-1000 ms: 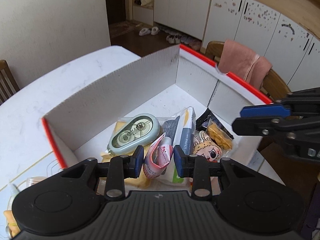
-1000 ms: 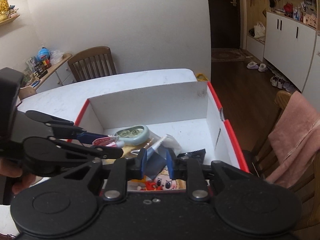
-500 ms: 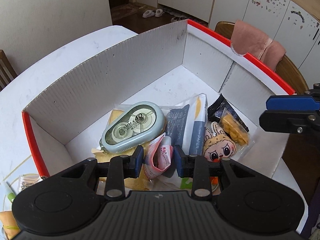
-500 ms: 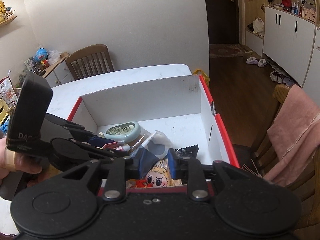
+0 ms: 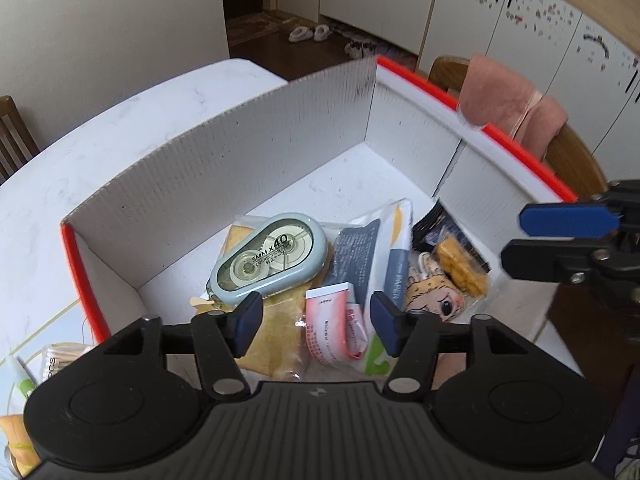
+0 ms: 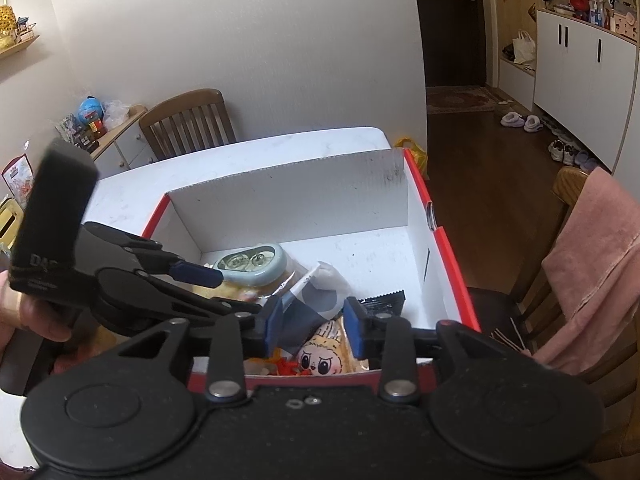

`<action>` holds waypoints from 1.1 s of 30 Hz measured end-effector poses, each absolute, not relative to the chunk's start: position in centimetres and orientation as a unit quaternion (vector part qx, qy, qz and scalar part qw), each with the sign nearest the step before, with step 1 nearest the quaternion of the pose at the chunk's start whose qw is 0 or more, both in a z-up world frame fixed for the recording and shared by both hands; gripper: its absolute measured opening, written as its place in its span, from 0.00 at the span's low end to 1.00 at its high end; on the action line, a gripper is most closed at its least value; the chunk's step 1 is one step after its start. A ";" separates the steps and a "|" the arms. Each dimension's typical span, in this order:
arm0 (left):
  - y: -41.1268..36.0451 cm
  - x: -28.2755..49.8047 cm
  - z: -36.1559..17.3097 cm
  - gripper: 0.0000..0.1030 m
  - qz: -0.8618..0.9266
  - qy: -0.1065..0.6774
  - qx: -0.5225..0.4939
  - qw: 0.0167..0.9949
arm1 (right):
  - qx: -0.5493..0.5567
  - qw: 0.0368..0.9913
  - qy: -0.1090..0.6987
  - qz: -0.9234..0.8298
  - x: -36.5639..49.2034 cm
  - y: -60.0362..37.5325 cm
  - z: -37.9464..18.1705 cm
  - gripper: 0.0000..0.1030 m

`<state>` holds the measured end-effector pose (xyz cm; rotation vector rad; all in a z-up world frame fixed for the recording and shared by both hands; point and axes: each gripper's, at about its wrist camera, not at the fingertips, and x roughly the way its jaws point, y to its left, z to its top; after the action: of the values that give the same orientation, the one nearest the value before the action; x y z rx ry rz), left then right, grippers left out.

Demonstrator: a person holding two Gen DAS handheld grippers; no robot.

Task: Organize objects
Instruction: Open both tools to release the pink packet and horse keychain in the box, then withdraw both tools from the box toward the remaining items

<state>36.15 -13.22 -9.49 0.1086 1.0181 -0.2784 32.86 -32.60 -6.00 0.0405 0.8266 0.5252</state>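
A white cardboard box (image 5: pixel 248 152) with a red rim holds several small items. Among them are a grey-green correction tape (image 5: pixel 268 258), a dark blue and white paper packet (image 5: pixel 360 252), a doll-face charm (image 5: pixel 434 298) and a snack packet (image 5: pixel 460 266). My left gripper (image 5: pixel 316 322) hangs over the box's near end, its jaws opening. A pink packet (image 5: pixel 334 326) lies loose on the pile between them, clear of both pads. My right gripper (image 6: pixel 314 330) is over the near rim, its jaws also opening. The dark packet (image 6: pixel 316 300) rests between them, not pressed.
The box stands on a white table (image 5: pixel 100 128). A cotton-swab pack (image 5: pixel 60 362) and a tube (image 5: pixel 20 380) lie outside the box's left wall. A chair draped with a pink towel (image 6: pixel 592 264) stands to the right, and another chair (image 6: pixel 188 124) beyond the table.
The left jaws have spread and let go of the pink packet, which now lies in the box. The right jaws have parted from the dark packet.
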 end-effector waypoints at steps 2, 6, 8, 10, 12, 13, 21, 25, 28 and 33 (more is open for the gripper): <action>-13.0 35.5 -8.8 0.57 -0.134 0.478 0.047 0.867 | 0.018 0.882 0.396 0.254 32.8 -32.6 -5.9 0.35; -12.6 34.2 -7.4 0.57 -0.137 0.456 0.031 0.879 | 0.015 0.881 0.394 0.260 32.5 -32.4 -5.7 0.35; -12.4 33.5 -6.6 0.57 -0.136 0.446 0.024 0.884 | 0.013 0.881 0.393 0.264 32.3 -32.2 -5.5 0.36; -12.1 32.7 -5.9 0.57 -0.135 0.439 0.016 0.888 | 0.011 0.880 0.391 0.269 32.0 -31.9 -5.3 0.36; -11.7 32.0 -5.3 0.57 -0.132 0.430 0.010 0.893 | 0.010 0.880 0.390 0.273 31.8 -31.7 -5.1 0.36; -11.4 31.6 -5.0 0.57 -0.131 0.426 0.006 0.895 | 0.010 0.879 0.389 0.275 31.6 -31.5 -4.9 0.36; -9.6 28.6 -3.0 0.57 -0.122 0.395 -0.024 0.910 | 0.012 0.879 0.382 0.285 30.0 -30.1 -3.8 0.39; -8.3 26.8 -2.2 0.57 -0.117 0.381 -0.027 0.917 | 0.011 0.880 0.380 0.285 28.9 -28.9 -3.2 0.40; -7.1 25.8 -1.9 0.57 -0.115 0.378 -0.035 0.918 | 0.008 0.878 0.378 0.292 28.0 -27.7 -2.8 0.40; -4.6 23.9 -2.0 0.67 -0.113 0.378 -0.047 0.918 | -0.004 0.876 0.378 0.300 26.3 -25.0 -2.5 0.48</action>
<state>23.85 -4.64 -2.04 -0.0958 0.7780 -0.2333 26.33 -25.00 -2.47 -0.0093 0.7893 0.6265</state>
